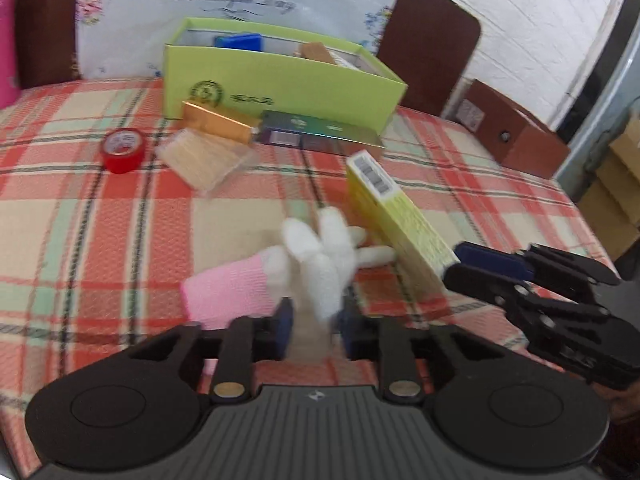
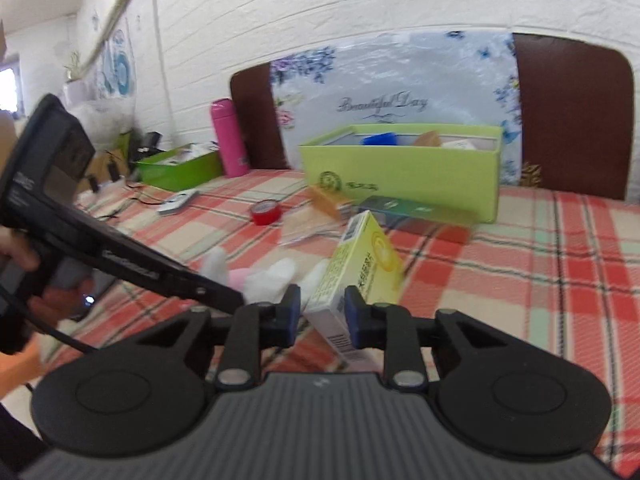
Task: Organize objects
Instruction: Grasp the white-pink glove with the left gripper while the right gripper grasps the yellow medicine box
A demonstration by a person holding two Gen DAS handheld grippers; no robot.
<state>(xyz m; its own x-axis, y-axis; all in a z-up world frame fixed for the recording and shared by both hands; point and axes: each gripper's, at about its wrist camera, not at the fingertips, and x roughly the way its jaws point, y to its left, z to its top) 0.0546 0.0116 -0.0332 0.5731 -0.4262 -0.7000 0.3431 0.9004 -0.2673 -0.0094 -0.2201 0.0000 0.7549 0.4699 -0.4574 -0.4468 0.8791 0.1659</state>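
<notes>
Left tongs (image 1: 314,330) pinch a white glove (image 1: 320,256) with a pink cuff; right tongs (image 2: 322,314) pinch a tilted yellow-green carton (image 2: 360,268) bearing barcodes.

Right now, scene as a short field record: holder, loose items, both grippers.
holder: open lime-green cardboard box, far side of the checked tablecloth
loose: red tape roll; clear toothpick packet
left gripper: around the white-and-pink knit glove
right gripper: shut on the yellow-green carton, tilted

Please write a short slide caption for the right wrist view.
Right gripper lifts yellow box over checked tablecloth; green box waits behind.
</notes>
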